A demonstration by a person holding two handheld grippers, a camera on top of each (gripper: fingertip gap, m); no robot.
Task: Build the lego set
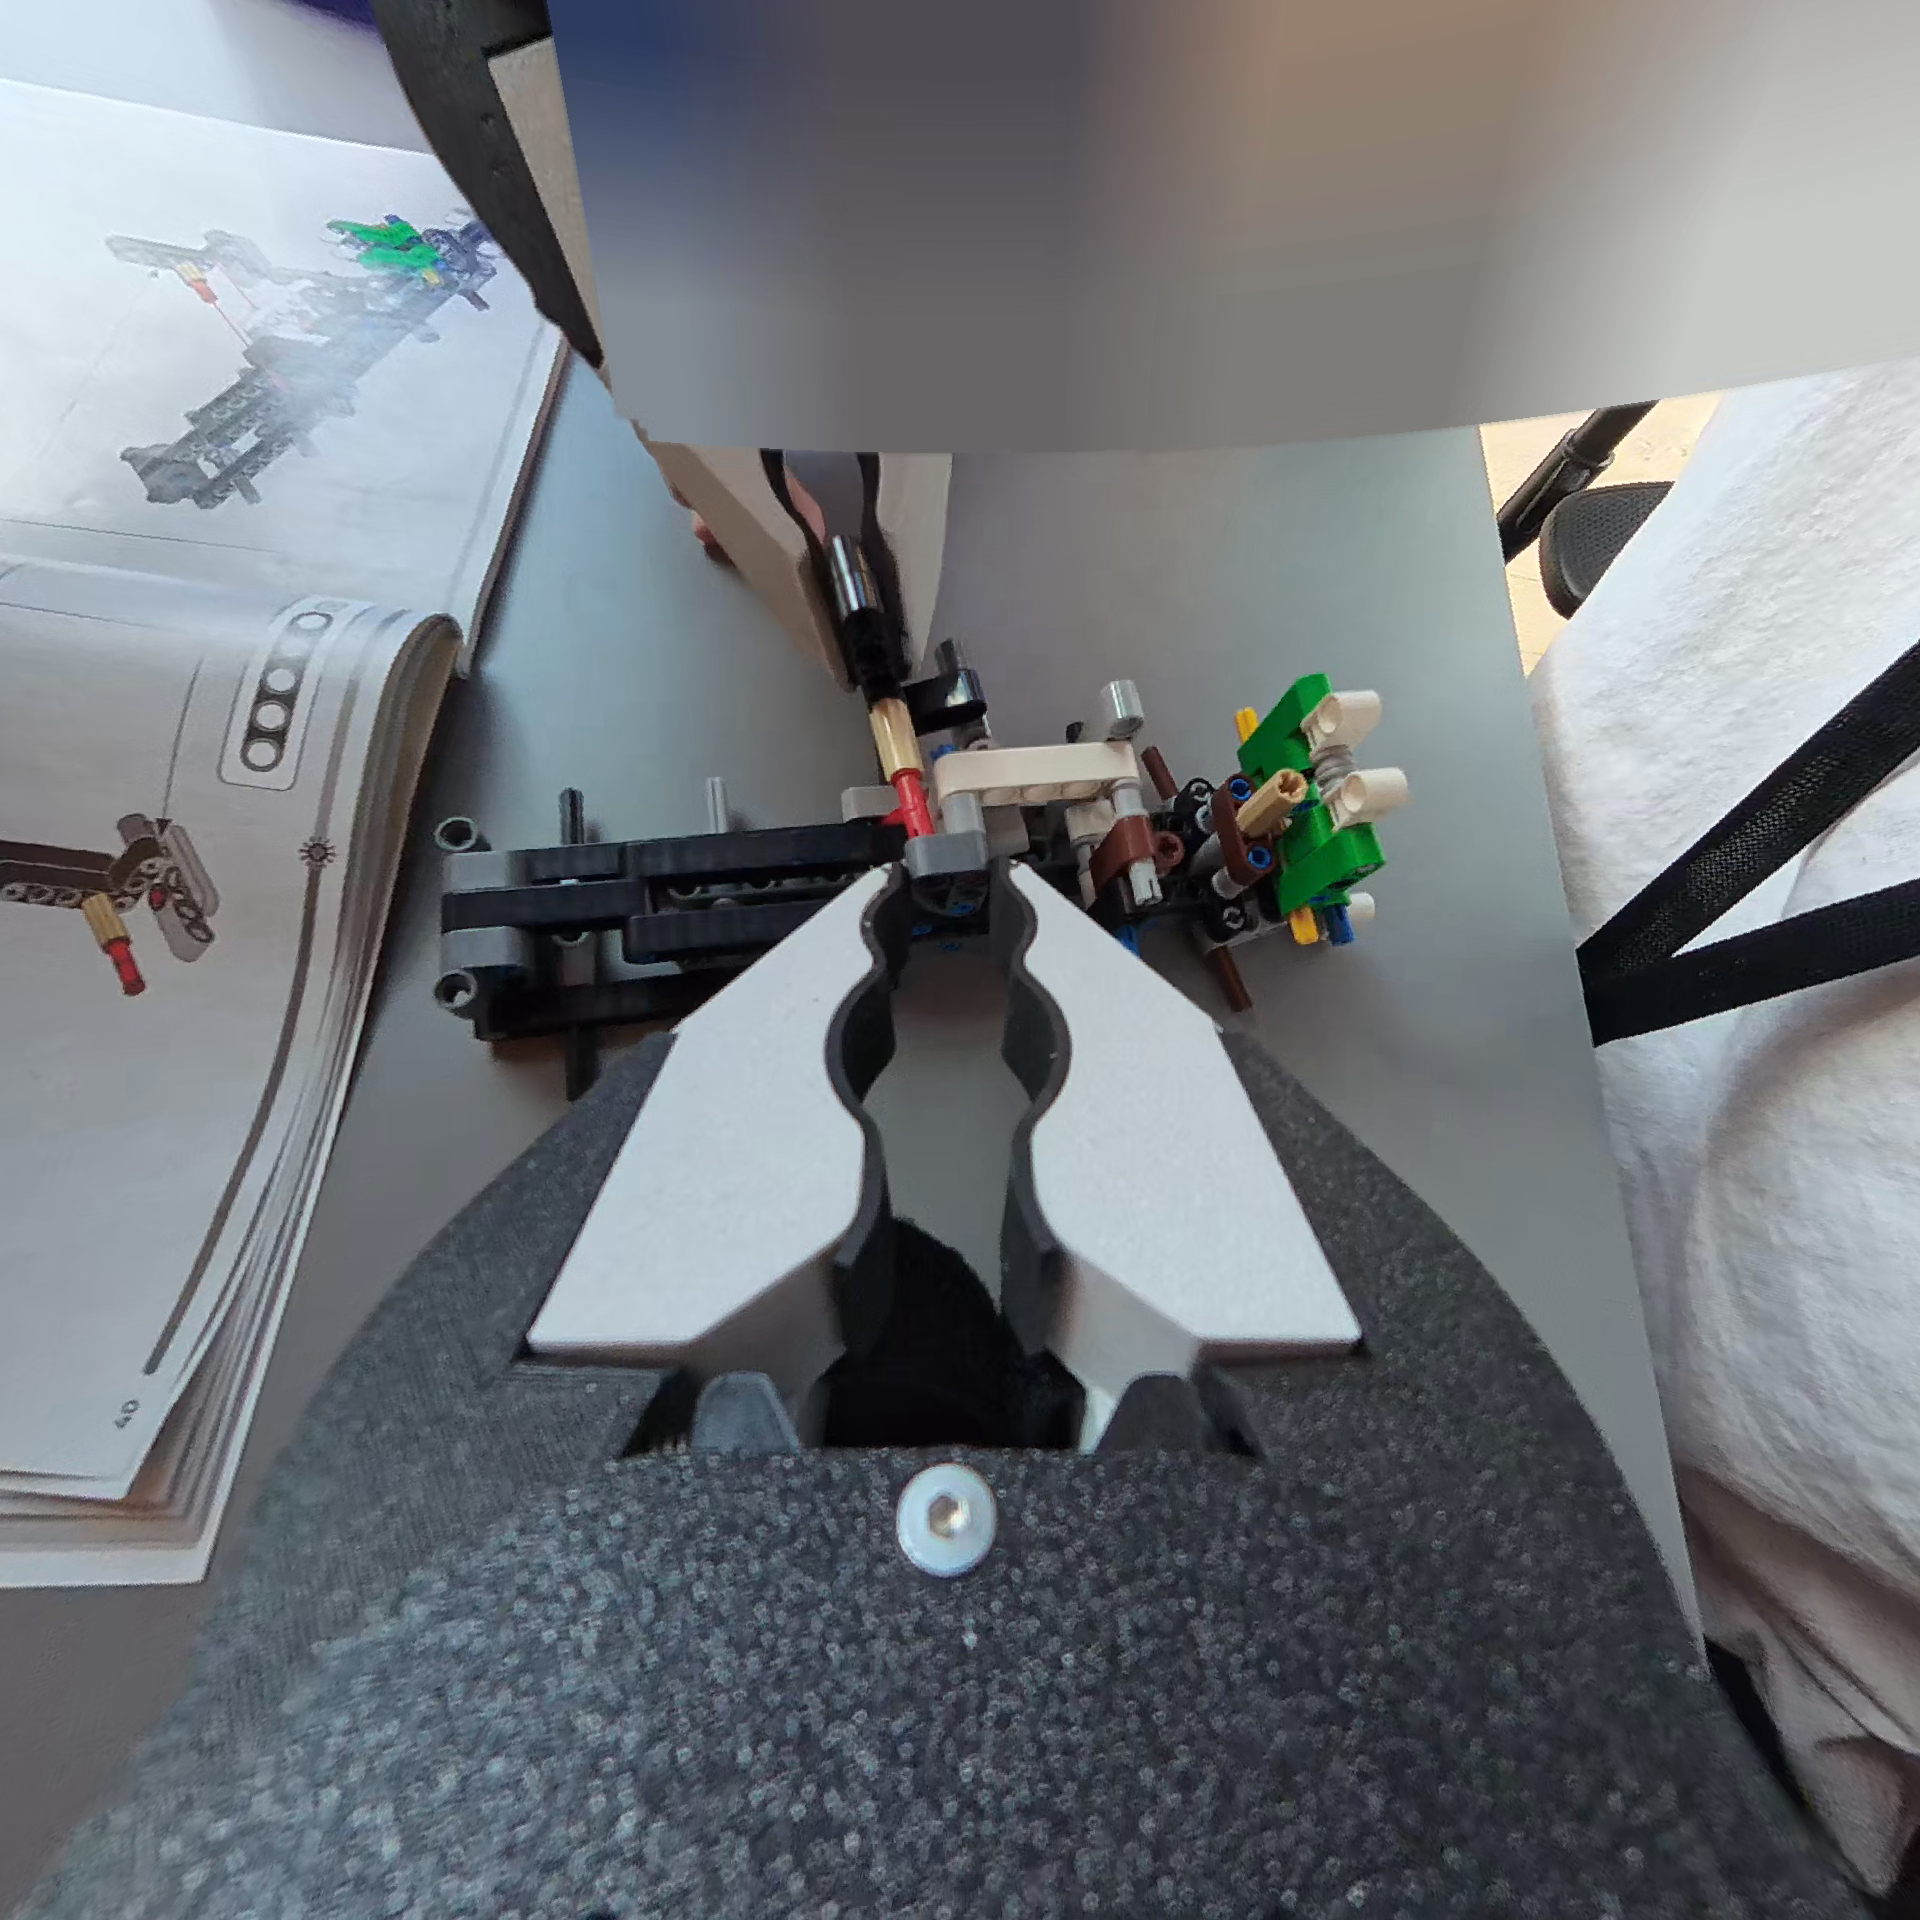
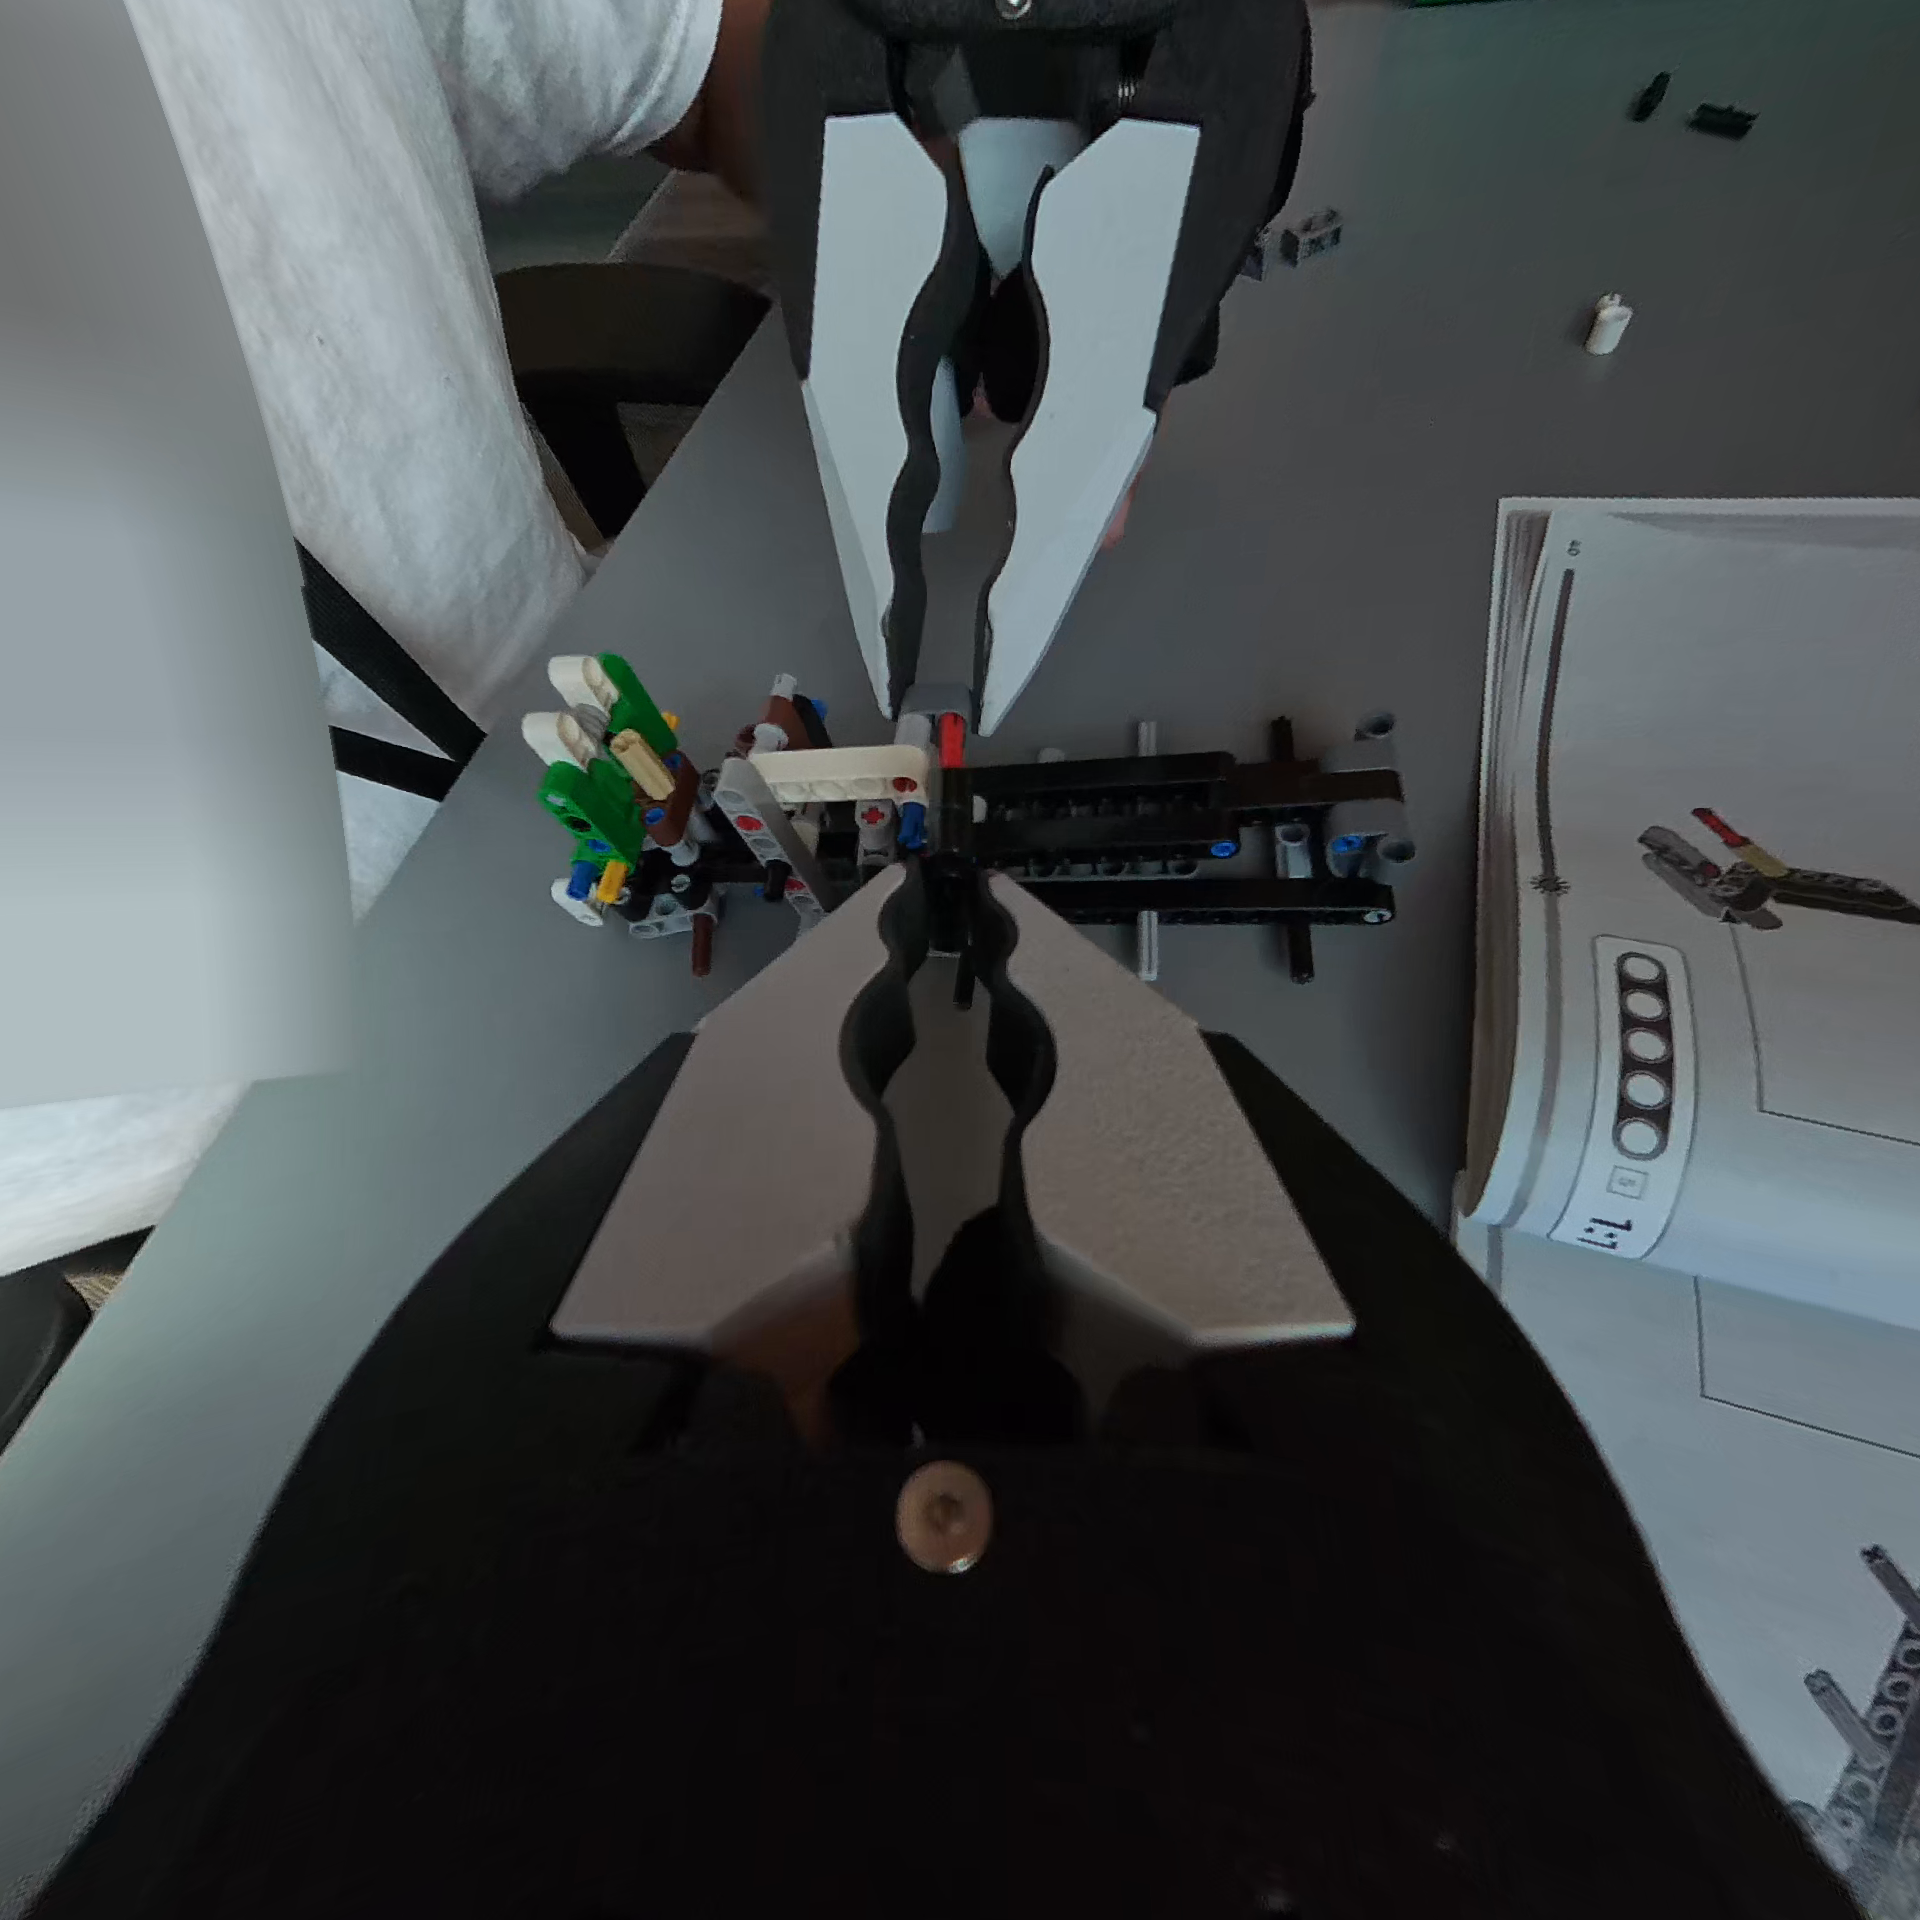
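The half-built lego model (image 1: pixel 727 883) lies on the grey table, with long black beams, a white beam and a green cluster (image 1: pixel 1314 821) at one end. My left gripper (image 1: pixel 951 878) is shut on a grey connector at the model's middle. It shows from the far side in the right wrist view (image 2: pixel 935 717). My right gripper (image 2: pixel 945 883) is shut on a black rod (image 2: pixel 951 925) that carries a tan sleeve (image 1: pixel 894 732) and a red tip (image 1: pixel 914 805). The red tip touches the model next to the grey connector. The model's beams (image 2: pixel 1101 821) run to the right in that view.
An open instruction booklet (image 1: pixel 208 779) lies beside the model, and shows in the right wrist view (image 2: pixel 1714 987). Loose small parts lie farther off: a white pin (image 2: pixel 1608 322), a grey piece (image 2: pixel 1311 237), black pieces (image 2: pixel 1720 117). A person in white (image 1: pixel 1766 987) sits at the table edge. Left tips to right tips: about 5 cm. From the left gripper's tips to the white pin (image 2: pixel 1608 322) is close to 20 cm.
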